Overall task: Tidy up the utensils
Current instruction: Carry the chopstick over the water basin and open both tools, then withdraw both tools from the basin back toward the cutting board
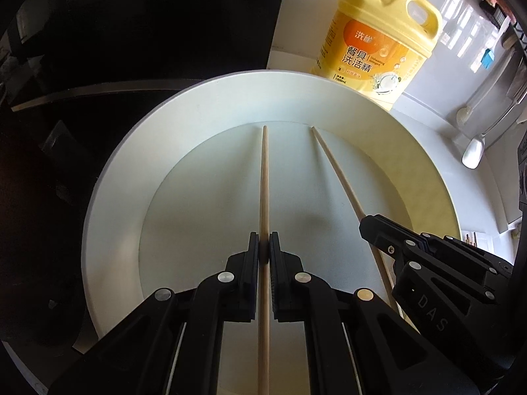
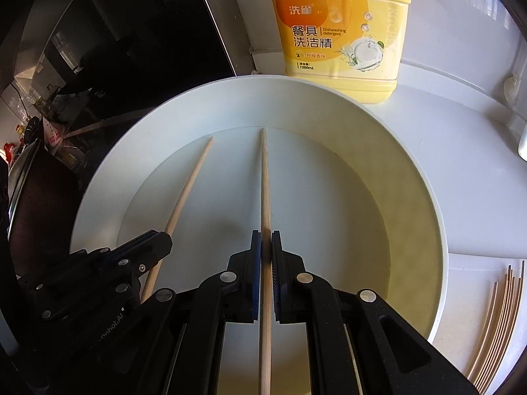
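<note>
My left gripper (image 1: 263, 247) is shut on a wooden chopstick (image 1: 264, 177) whose thin end points into a wide white bowl (image 1: 131, 151). My right gripper (image 2: 266, 245) is shut on a second wooden chopstick (image 2: 265, 181), also pointing down into the same white bowl (image 2: 425, 204). Both tips reach the far edge of the bowl's flat bottom. In the left wrist view the right gripper (image 1: 365, 227) comes in from the right with its chopstick (image 1: 336, 171). In the right wrist view the left gripper (image 2: 166, 242) sits at the left with its chopstick (image 2: 191, 184).
A yellow dish-soap bottle (image 1: 378, 39) stands just behind the bowl on the white counter (image 2: 461, 125). Several more chopsticks (image 2: 497, 322) lie on the counter right of the bowl. Spoons (image 1: 474, 151) lie at the far right. A dark glass surface (image 1: 115, 33) lies left.
</note>
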{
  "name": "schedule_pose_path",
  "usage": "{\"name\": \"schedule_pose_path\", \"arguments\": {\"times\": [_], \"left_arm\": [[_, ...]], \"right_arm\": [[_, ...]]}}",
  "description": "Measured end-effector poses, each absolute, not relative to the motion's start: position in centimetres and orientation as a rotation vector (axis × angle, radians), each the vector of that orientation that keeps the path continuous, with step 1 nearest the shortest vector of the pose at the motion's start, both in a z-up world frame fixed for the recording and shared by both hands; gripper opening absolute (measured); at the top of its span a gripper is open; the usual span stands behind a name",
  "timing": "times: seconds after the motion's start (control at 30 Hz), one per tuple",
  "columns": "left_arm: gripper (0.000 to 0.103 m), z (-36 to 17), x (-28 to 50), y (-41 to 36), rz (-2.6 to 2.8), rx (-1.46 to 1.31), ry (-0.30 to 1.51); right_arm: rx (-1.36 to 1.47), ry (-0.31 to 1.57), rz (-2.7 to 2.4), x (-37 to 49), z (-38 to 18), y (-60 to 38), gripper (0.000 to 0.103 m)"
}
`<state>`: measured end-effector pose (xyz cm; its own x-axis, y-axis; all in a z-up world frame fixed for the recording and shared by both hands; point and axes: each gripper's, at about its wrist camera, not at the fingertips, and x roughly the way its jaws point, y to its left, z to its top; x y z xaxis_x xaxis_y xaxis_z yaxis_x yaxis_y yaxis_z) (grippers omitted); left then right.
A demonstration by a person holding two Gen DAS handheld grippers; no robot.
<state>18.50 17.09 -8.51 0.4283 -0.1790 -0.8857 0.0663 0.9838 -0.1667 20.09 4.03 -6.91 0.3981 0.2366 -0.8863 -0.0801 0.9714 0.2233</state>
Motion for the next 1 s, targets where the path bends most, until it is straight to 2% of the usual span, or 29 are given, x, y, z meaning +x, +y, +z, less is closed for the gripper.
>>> {"name": "schedule_pose_path", "arguments": {"times": [0.33,0.37,0.4,0.47,0.57,0.63,0.77,1.0], "left_arm": [[0.007,-9.4,19.1,17.4,-0.125,-0.088,1.167],[0.008,-9.3,19.1,17.5,-0.116,-0.086,1.166],[0.01,-9.2,19.0,17.6,-0.105,-0.081,1.162],[0.027,-8.5,18.7,17.9,-0.074,-0.067,1.131],[0.052,-7.3,18.1,18.3,-0.04,-0.067,1.076],[0.055,-6.6,17.7,18.6,-0.022,-0.073,1.057],[0.071,-5.5,16.9,18.8,0.01,-0.061,1.038],[0.078,-4.8,15.2,19.1,0.044,-0.078,1.041]], "right_arm": [[0.165,1.201,0.196,20.7,-8.0,3.8,0.006],[0.164,1.197,0.194,20.6,-7.9,3.8,0.008],[0.163,1.192,0.19,20.6,-7.8,3.7,0.017],[0.166,1.177,0.184,20.6,-7.5,3.5,0.023],[0.157,1.151,0.182,20.2,-6.7,3.3,0.023],[0.151,1.138,0.178,20.0,-6.2,3.1,0.023],[0.147,1.125,0.176,19.1,-5.6,2.7,0.029],[0.123,1.099,0.192,17.6,-4.5,2.2,0.033]]}}
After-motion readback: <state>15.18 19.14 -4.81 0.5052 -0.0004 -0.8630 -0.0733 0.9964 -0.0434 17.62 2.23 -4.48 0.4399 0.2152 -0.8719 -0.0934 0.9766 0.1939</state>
